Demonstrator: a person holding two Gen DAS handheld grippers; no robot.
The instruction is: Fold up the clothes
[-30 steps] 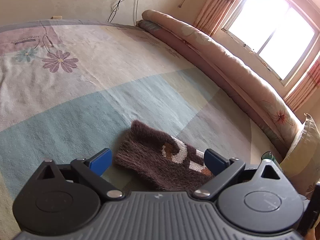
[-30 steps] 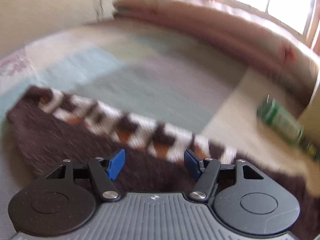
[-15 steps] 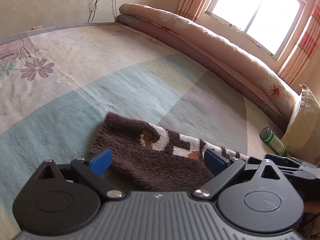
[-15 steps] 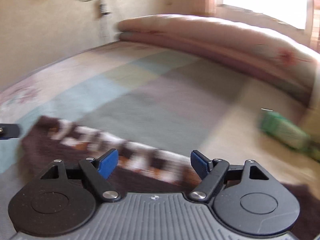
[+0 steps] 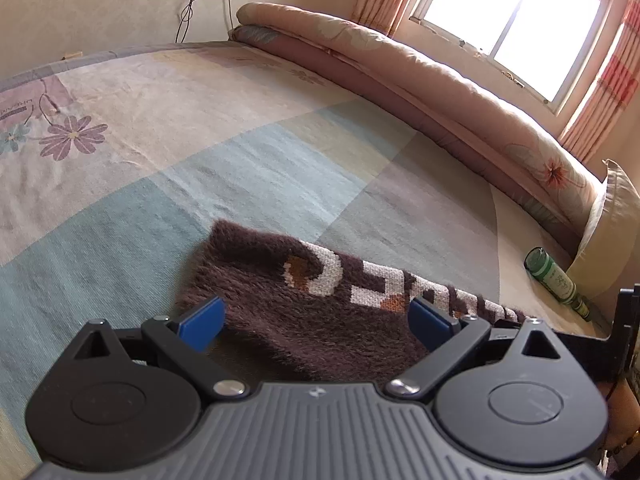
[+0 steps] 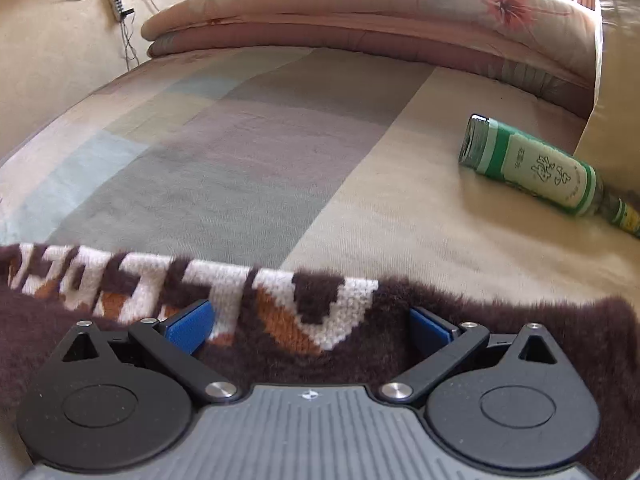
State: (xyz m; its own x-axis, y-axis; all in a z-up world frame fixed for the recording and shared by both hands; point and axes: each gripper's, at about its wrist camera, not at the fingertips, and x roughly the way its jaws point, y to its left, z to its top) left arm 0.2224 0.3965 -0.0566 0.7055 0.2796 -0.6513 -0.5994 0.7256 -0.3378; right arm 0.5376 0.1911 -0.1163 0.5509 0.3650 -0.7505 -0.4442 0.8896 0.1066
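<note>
While hovering over the brown sweater [image 5: 304,320] spread flat on the bed [image 5: 240,176] (both jaws wide open, holding nothing): lower evenly, pinch the near edge, fold away.

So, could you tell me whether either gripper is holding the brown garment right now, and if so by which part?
Nothing is held. The left gripper and the right gripper both stand open above the brown knitted garment, with no fold between their fingers.

Both wrist views sit low and close over the bed [image 5: 248,168], looking across it toward the far rolled quilt [image 6: 360,4]. They share the brown sweater [image 5: 304,316] and the green bottle [image 6: 532,164] at right.
</note>
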